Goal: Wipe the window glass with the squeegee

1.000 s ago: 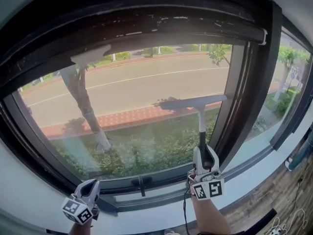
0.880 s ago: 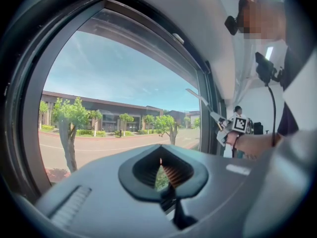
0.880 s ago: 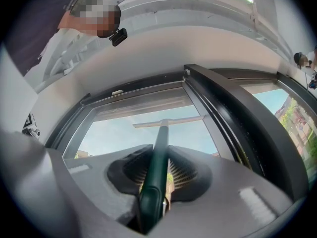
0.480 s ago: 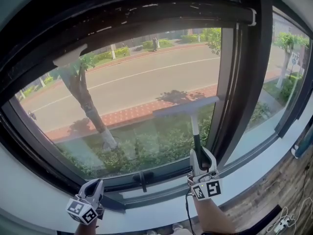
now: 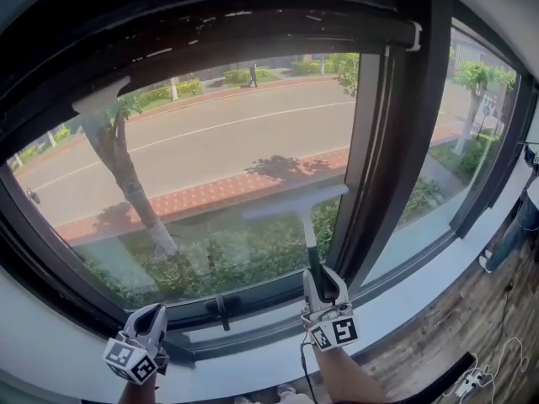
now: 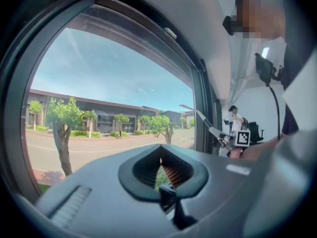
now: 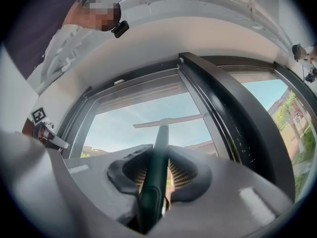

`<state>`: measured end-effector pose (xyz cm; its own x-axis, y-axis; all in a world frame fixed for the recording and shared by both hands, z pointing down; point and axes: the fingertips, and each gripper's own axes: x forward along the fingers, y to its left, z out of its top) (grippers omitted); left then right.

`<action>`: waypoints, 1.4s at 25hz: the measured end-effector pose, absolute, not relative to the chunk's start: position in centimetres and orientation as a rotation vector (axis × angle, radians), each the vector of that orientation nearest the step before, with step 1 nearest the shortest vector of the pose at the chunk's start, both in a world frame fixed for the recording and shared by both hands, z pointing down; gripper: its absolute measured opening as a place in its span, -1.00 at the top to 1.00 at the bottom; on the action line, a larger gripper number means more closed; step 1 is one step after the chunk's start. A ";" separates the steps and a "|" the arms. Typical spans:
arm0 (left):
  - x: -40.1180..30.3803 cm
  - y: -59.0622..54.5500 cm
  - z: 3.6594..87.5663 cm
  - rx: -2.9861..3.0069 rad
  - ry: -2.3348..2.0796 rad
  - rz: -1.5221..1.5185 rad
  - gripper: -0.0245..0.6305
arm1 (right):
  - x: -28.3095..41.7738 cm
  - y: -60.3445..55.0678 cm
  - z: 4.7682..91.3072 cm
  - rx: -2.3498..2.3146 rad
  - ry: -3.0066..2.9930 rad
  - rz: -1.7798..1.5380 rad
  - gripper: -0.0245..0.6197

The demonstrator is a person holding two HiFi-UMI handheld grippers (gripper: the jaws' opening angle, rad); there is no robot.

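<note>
The squeegee (image 5: 296, 204) lies with its pale blade against the window glass (image 5: 210, 141), low on the pane's right part. Its dark green handle runs down into my right gripper (image 5: 322, 281), which is shut on it. In the right gripper view the handle (image 7: 154, 170) passes between the ribbed pads and the blade (image 7: 168, 122) crosses the glass above. My left gripper (image 5: 152, 316) hangs at the lower left by the sill, apart from the glass. Its jaws (image 6: 161, 170) stand together with nothing in them. The left gripper view also catches the squeegee (image 6: 198, 114) off to the right.
A thick dark upright frame post (image 5: 383, 158) stands just right of the blade. A dark latch (image 5: 221, 310) sits on the bottom rail. The white sill (image 5: 253, 362) runs below. Cables (image 5: 472, 381) lie on the wooden floor at the right.
The squeegee blade has slid down the glass and to the left with my right gripper. The left gripper stays low by the sill.
</note>
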<state>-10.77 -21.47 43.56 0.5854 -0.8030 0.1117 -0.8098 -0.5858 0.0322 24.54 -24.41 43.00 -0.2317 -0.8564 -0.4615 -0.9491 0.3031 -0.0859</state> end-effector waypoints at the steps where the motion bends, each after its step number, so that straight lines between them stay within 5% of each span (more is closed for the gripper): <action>1: -10.5 -21.4 43.7 2.727 -1.378 0.126 0.92 | 24.5 -24.3 43.2 -1.614 2.161 0.293 0.61; 35: -7.0 -22.7 46.2 2.711 -1.215 0.349 0.92 | 22.1 -19.5 57.1 -1.723 2.295 0.000 0.61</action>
<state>-7.00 -22.69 46.16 0.6447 -0.7147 0.2714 -0.7497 -0.6605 0.0416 22.13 -19.51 57.14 -0.2559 -0.9426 -0.2148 -0.9426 0.2926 -0.1612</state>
